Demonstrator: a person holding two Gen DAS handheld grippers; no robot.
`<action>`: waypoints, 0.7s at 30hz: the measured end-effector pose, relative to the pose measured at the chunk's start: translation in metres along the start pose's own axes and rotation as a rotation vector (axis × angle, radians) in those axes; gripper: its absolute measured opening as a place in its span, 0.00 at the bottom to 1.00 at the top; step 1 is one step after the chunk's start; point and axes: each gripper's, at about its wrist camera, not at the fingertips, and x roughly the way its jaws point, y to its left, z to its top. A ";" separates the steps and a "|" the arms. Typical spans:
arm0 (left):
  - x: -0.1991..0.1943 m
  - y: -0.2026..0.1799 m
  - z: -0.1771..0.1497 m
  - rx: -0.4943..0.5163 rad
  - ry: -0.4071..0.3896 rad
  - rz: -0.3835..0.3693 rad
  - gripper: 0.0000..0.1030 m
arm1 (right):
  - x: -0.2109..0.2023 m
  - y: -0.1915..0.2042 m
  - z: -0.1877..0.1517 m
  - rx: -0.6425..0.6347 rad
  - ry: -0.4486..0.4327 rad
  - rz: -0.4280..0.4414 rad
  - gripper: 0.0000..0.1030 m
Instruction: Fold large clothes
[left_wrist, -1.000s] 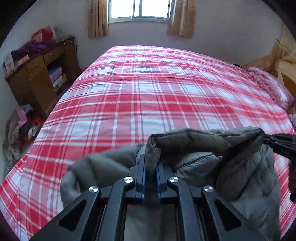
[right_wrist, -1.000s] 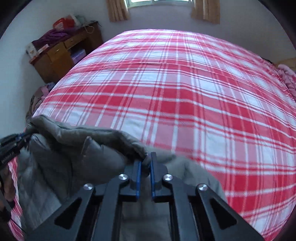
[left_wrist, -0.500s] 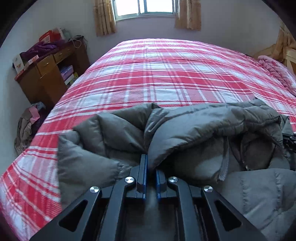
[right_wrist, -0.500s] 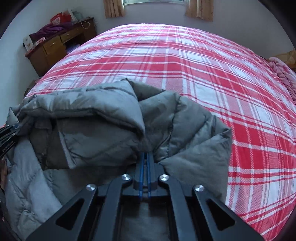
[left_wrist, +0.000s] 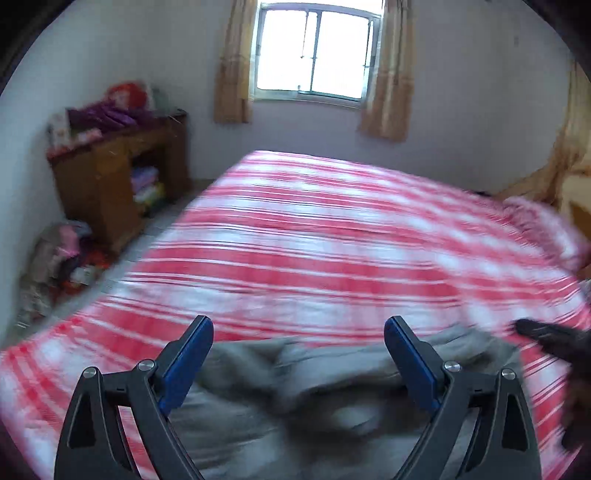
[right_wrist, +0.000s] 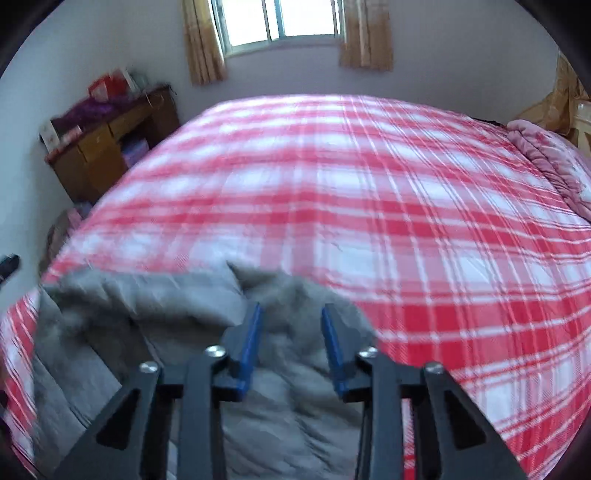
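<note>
Left claw (left_wrist: 298, 332) is pointing down at a slant over the near edge of the bed (left_wrist: 332, 236), jaws standing wide, blue pads well apart. Nothing is pressing on the pads; the grey jacket (left_wrist: 295, 387) is lying below and between them, loose on the bed. View is smeared by motion.

Right claw (right_wrist: 291, 314) is likewise tilting down toward the bed, jaws narrowly parted, a clear gap showing between the pads. Jacket fabric is sitting under that gap, not pinched. Tip of the right claw is showing at the right edge of the left view, just beside the jacket; a dark tip at the left edge of the right view is probably the left claw.

Change from earlier frames: both claws were clamping a fold of the jacket and holding it bunched above the bed. Jaws on both have just been opening, the left far more than the right. The jacket is now resting in a rumpled heap at the bed's near edge, with the window (left_wrist: 316, 55) now showing higher in both views.
</note>
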 end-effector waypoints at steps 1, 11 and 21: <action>0.007 -0.007 0.001 -0.009 0.017 -0.030 0.91 | 0.004 0.010 0.007 -0.003 -0.009 0.017 0.34; 0.103 -0.004 -0.068 -0.026 0.245 0.045 0.91 | 0.070 0.069 -0.012 -0.086 0.017 0.069 0.34; 0.118 -0.013 -0.082 0.030 0.237 0.108 0.92 | 0.095 0.056 -0.035 -0.048 0.037 0.102 0.32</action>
